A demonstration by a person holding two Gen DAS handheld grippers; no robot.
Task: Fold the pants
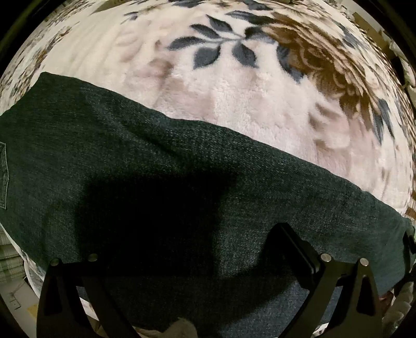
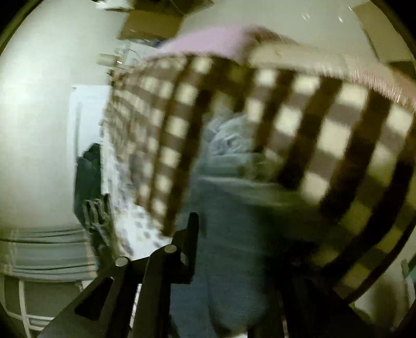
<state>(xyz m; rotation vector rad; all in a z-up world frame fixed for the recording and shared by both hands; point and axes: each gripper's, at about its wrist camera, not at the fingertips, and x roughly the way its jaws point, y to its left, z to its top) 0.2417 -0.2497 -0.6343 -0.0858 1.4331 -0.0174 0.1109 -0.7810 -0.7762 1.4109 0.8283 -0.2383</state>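
Note:
In the left wrist view dark denim pants [image 1: 156,161] lie flat across a plush floral blanket [image 1: 234,85], with a stitched back pocket at the far left. My left gripper [image 1: 182,249] hovers just above the pants with its jaws wide apart, and its shadow falls on the cloth. The right finger [image 1: 296,247] shows clearly; the left fingertip is lost in the shadow. The right wrist view is motion-blurred. My right gripper [image 2: 234,247] points at blue-grey denim [image 2: 228,260]; only its left finger [image 2: 191,234] shows, so its state is unclear.
A brown-and-cream checked cloth [image 2: 286,117] hangs across the right wrist view, with a pink cloth [image 2: 208,41] above it. A white wall [image 2: 39,130], cardboard boxes [image 2: 156,20] and a striped bed edge [image 2: 46,254] lie around. The blanket ends at lower left [image 1: 15,260].

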